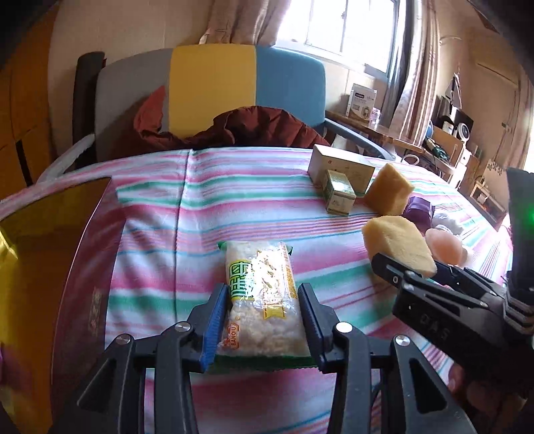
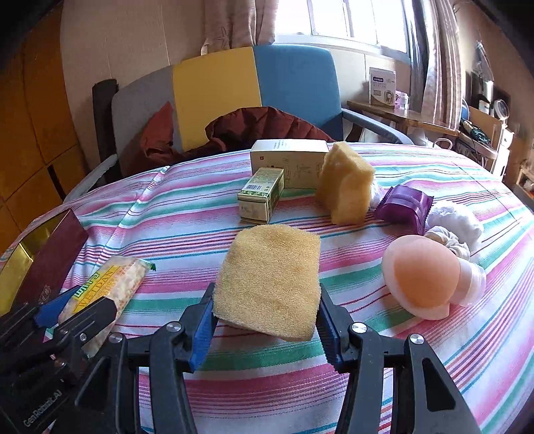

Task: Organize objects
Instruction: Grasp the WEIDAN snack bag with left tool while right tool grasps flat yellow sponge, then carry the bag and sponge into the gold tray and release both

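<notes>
The snack packet (image 1: 263,300) is pinched lengthwise by the left gripper (image 1: 263,320), the maroon box (image 1: 83,267) lying left; the sponge (image 2: 270,283) is clamped by the right gripper (image 2: 267,320).

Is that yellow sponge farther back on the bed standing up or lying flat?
Standing up: the far yellow sponge rests on a narrow edge beside the white box.

A lived-in home room: a striped cloth (image 2: 333,367) covers the counter, an armchair (image 2: 290,86) holds a red jacket (image 2: 253,127), and curtains (image 2: 440,66) frame a sunny window (image 2: 350,20).
</notes>
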The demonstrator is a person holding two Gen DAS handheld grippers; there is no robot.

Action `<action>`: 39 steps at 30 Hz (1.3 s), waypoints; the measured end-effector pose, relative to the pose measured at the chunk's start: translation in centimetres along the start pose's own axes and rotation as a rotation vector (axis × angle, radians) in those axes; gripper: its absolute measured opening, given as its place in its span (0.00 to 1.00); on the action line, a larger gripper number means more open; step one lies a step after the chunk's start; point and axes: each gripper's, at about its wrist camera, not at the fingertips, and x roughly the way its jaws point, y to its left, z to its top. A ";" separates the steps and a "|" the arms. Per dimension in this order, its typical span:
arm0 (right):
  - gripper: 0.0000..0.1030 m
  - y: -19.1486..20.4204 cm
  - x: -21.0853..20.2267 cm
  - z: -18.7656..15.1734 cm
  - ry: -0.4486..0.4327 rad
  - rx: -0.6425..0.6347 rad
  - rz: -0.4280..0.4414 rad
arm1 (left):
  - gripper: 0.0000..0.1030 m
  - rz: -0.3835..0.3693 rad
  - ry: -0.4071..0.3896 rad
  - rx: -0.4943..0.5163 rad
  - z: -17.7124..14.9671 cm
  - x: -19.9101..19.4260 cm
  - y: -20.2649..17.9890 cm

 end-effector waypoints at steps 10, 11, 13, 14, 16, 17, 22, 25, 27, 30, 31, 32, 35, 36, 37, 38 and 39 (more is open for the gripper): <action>0.53 0.9 0.1 -0.3 0.012 -0.049 -0.017 | 0.47 -0.043 0.108 -0.021 -0.2 1.2 0.6; 0.53 0.9 0.1 -0.3 0.013 -0.050 -0.017 | 0.47 -0.041 0.127 -0.032 -0.2 1.8 0.8; 0.53 0.8 0.2 -0.3 0.018 -0.046 -0.016 | 0.49 -0.051 0.108 -0.029 -0.3 2.0 0.9; 0.53 0.8 0.3 -0.4 0.021 -0.042 -0.014 | 0.49 -0.054 0.100 -0.026 -0.5 1.9 1.0; 0.53 0.5 0.4 -0.4 0.024 -0.032 -0.009 | 0.43 -0.062 0.094 -0.038 -0.6 1.6 1.3; 0.53 0.6 0.4 -0.4 0.025 -0.029 -0.007 | 0.42 -0.060 0.089 -0.043 -0.6 1.4 1.4; 0.54 0.7 0.5 -0.5 0.026 -0.034 -0.012 | 0.41 -0.077 0.082 -0.050 -1.2 0.1 1.6; 0.54 0.7 0.5 -0.5 0.028 -0.033 -0.011 | 0.41 -0.099 0.051 -0.045 -1.2 -1.7 1.4; 0.54 0.7 0.5 -0.5 0.028 -0.034 -0.012 | 0.41 -0.103 0.023 -0.027 -1.1 -3.0 1.2; 0.54 0.7 0.6 -0.5 0.029 -0.034 -0.012 | 0.41 -0.107 -0.012 -0.018 -0.8 -5.0 1.4; 0.54 0.7 0.6 -0.5 0.028 -0.033 -0.012 | 0.41 -0.107 -0.024 -0.023 -0.8 -5.7 1.6; 0.54 0.7 0.5 -0.5 0.028 -0.034 -0.012 | 0.41 -0.105 -0.035 -0.030 -0.8 -6.3 1.9; 0.54 0.8 0.5 -0.5 0.027 -0.038 -0.018 | 0.41 -0.087 -0.058 -0.055 -0.6 -7.9 3.3; 0.54 0.9 0.5 -0.5 0.026 -0.041 -0.022 | 0.41 -0.079 -0.064 -0.067 -0.7 -8.4 3.8; 0.54 0.9 0.5 -0.5 0.026 -0.044 -0.025 | 0.41 -0.072 -0.068 -0.082 -0.7 -8.8 4.5; 0.54 1.0 0.5 -0.5 0.025 -0.048 -0.030 | 0.41 -0.065 -0.070 -0.099 -0.7 -9.2 5.2; 0.54 1.0 0.4 -0.5 0.024 -0.051 -0.033 | 0.41 -0.056 -0.074 -0.118 -0.8 -9.6 6.1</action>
